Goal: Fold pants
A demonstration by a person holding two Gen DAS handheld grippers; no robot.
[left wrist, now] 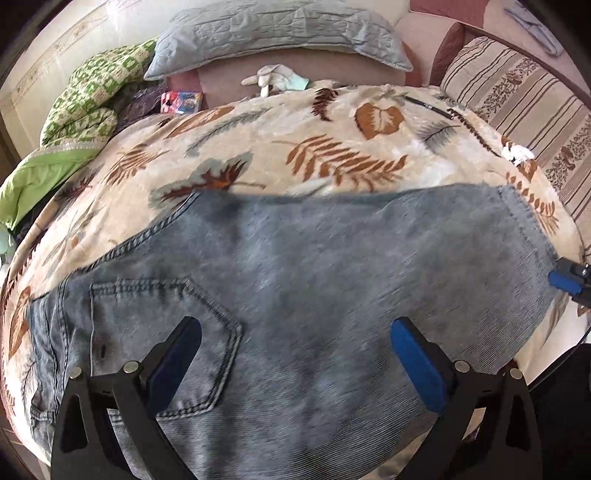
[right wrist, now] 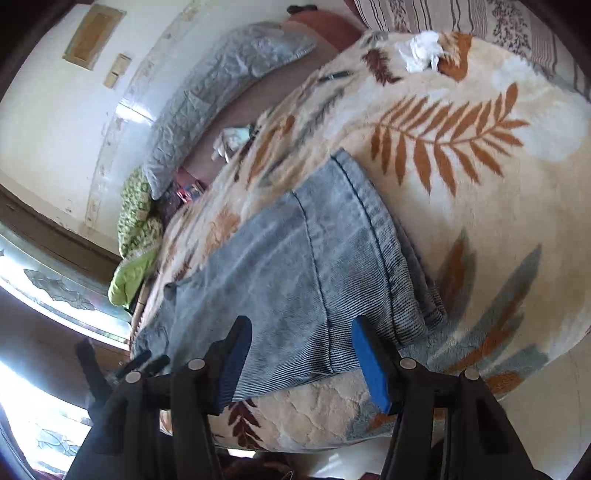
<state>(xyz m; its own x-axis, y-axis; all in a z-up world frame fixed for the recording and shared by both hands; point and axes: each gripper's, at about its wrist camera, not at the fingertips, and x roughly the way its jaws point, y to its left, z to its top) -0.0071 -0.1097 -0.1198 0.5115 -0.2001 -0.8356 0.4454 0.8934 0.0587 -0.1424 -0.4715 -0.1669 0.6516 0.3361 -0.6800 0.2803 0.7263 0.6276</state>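
Observation:
Light blue jeans (left wrist: pixel 332 277) lie flat on a cream blanket with leaf prints (left wrist: pixel 332 122), back pocket (left wrist: pixel 162 332) up, at the left. My left gripper (left wrist: pixel 295 325) hovers over the seat and thigh, open wide, with nothing between its blue pads. In the right wrist view the leg end of the jeans (right wrist: pixel 295 266) lies across the blanket (right wrist: pixel 480 184), hem toward the camera. My right gripper (right wrist: pixel 301 325) stands open just over that hem, its pads clear of the denim. Its blue fingertip (left wrist: pixel 565 280) also shows at the jeans' right edge.
A grey quilted pillow (left wrist: pixel 277 33) and a green patterned quilt (left wrist: pixel 88 96) lie at the bed's far side. A striped pillow (left wrist: pixel 517 92) sits far right. A crumpled white cloth (right wrist: pixel 421 51) and a dark pen (left wrist: pixel 428 107) rest on the blanket. The bed edge is near the jeans.

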